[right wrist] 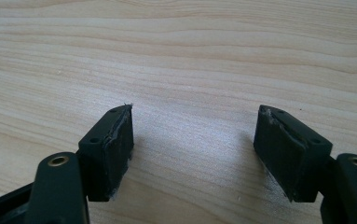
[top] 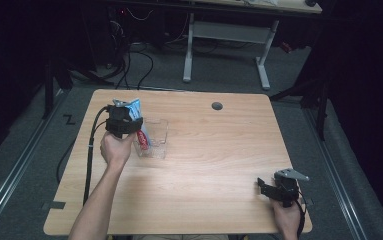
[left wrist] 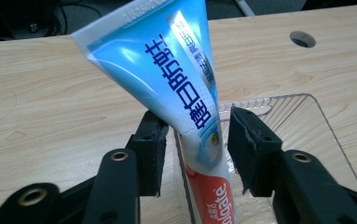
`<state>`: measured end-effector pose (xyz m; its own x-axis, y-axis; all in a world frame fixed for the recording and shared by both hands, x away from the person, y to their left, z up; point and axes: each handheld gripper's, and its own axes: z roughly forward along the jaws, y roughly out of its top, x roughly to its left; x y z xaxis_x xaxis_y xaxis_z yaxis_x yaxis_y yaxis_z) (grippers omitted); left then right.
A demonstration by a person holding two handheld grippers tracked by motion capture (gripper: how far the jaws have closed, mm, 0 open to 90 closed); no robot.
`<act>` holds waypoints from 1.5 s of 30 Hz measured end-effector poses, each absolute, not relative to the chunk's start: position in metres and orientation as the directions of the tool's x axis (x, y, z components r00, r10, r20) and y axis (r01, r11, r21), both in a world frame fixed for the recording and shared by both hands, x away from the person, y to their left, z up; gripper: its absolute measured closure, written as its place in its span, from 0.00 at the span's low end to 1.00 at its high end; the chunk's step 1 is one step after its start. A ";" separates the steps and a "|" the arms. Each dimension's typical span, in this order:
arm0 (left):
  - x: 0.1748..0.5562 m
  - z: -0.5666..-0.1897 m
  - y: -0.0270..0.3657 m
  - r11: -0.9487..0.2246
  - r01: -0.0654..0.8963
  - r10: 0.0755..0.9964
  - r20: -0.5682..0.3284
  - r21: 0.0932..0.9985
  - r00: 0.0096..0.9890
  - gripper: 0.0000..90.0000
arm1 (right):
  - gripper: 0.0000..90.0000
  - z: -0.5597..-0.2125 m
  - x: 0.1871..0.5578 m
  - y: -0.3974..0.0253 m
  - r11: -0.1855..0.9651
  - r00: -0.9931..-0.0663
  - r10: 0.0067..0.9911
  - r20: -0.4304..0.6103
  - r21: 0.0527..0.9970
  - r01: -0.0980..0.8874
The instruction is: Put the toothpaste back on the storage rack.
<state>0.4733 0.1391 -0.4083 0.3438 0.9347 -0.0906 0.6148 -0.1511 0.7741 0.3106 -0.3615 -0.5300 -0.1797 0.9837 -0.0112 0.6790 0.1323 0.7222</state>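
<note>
A blue, white and red toothpaste tube (top: 133, 107) (left wrist: 181, 79) stands tilted with its lower red end inside a clear plastic container (top: 160, 131) (left wrist: 306, 126) on the left part of the wooden table (top: 219, 165). My left gripper (top: 124, 122) (left wrist: 197, 121) is around the tube's middle. Its left jaw touches the tube, and a narrow gap shows between the tube and the right jaw. My right gripper (top: 264, 186) (right wrist: 195, 126) rests low over bare wood near the table's front right corner, open with nothing between its jaws.
A round cable hole (top: 217, 106) (left wrist: 302, 38) sits near the table's far edge. Behind the table stands a white-legged desk (top: 226, 35) with cables on the dark floor. The left gripper's cable (top: 90, 150) hangs along the table's left side.
</note>
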 end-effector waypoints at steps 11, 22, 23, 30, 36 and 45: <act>0.463 -0.402 0.146 -0.154 0.581 0.934 -0.073 0.799 0.349 0.52 | 0.32 -0.530 0.311 -0.362 0.134 -0.181 0.983 -0.013 0.722 0.679; 0.456 -0.399 0.153 -0.167 0.559 0.937 -0.045 0.812 0.346 0.50 | 0.32 -0.530 0.311 -0.362 0.134 -0.181 0.983 -0.013 0.722 0.679; 0.455 -0.399 0.154 -0.164 0.558 0.937 -0.047 0.813 0.345 0.50 | 0.32 -0.530 0.311 -0.362 0.133 -0.180 0.984 -0.011 0.722 0.679; 0.449 -0.396 0.159 -0.156 0.543 0.937 -0.050 0.825 0.345 0.50 | 0.32 -0.530 0.311 -0.362 0.132 -0.180 0.984 -0.011 0.722 0.679; 0.445 -0.394 0.164 -0.152 0.527 0.937 -0.048 0.836 0.346 0.50 | 0.32 -0.530 0.311 -0.361 0.132 -0.180 0.984 -0.012 0.722 0.679; 0.439 -0.390 0.171 -0.137 0.512 0.939 -0.054 0.848 0.340 0.49 | 0.32 -0.530 0.311 -0.362 0.134 -0.181 0.983 -0.013 0.722 0.679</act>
<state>0.4386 0.1708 -0.3901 0.3399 0.9389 -0.0538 0.5117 -0.1367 0.8482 0.3105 -0.3616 -0.5300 -0.1807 0.9835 -0.0126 0.6787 0.1340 0.7221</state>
